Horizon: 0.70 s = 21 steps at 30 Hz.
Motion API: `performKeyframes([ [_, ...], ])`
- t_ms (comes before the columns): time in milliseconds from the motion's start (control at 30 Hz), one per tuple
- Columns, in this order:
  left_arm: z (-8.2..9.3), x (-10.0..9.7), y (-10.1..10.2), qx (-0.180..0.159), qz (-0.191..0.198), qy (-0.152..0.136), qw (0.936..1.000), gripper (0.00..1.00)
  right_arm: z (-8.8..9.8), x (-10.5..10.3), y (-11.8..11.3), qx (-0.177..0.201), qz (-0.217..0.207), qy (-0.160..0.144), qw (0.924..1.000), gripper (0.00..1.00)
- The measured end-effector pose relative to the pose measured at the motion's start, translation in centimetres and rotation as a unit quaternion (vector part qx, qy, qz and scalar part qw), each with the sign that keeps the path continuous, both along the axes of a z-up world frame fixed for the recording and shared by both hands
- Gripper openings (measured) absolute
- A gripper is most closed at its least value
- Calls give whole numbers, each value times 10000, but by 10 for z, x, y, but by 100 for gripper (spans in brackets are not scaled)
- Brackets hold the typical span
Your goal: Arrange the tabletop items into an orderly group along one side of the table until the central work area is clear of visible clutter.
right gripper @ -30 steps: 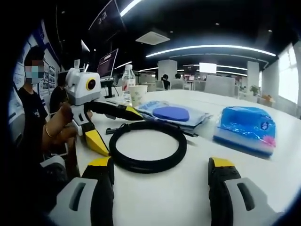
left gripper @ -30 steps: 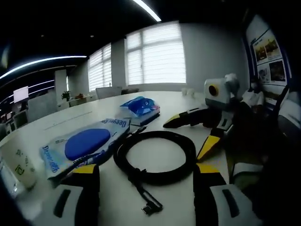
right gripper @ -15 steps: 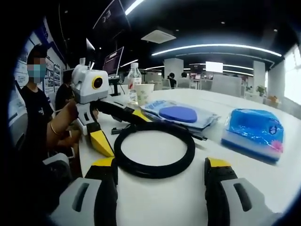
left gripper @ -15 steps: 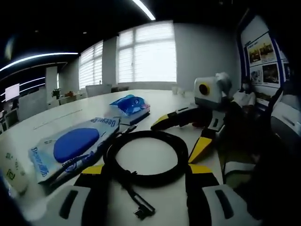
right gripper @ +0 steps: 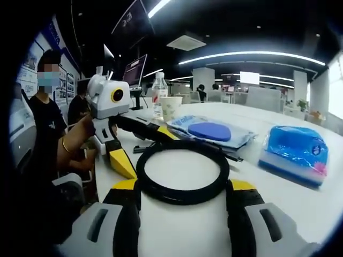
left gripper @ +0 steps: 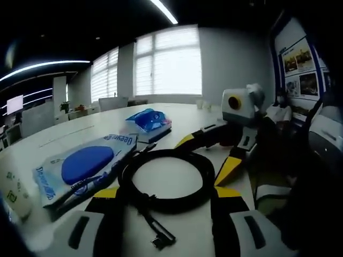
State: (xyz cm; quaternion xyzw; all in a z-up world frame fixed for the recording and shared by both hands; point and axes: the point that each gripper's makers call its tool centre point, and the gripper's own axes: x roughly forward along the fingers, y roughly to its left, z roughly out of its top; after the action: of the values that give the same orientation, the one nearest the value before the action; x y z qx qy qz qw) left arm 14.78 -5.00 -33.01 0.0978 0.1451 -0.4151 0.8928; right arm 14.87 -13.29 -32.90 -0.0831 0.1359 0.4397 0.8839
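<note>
I see a black cable (left gripper: 167, 179) coiled on the white tabletop (left gripper: 182, 115). The flat pack (left gripper: 86, 166) is clear with a dark blue disc and blue lettering. The pouch (right gripper: 293, 150) is bright blue. The left hand-held gripper (left gripper: 161, 201) has yellow jaw tips on black and grey.
</note>
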Motion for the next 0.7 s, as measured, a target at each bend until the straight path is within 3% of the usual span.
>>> performKeyframes([
  [100,-1,2,0,4,-35,0,10000,65,1,-1,1,-11,28,-7,10000,61],
  [267,-3,-1,-12,-31,-470,219,9987,65,1,-7,10,-73,320,77,9994,61],
  [333,-1,0,-12,-34,-457,212,9987,65,1,-13,16,-63,543,90,9985,61],
  [600,4,-4,-13,-103,-487,50,9987,64,0,-10,17,-8,512,77,9987,59],
  [700,18,-5,-18,-322,-536,-53,9980,64,12,-10,9,242,436,71,9987,59],
])
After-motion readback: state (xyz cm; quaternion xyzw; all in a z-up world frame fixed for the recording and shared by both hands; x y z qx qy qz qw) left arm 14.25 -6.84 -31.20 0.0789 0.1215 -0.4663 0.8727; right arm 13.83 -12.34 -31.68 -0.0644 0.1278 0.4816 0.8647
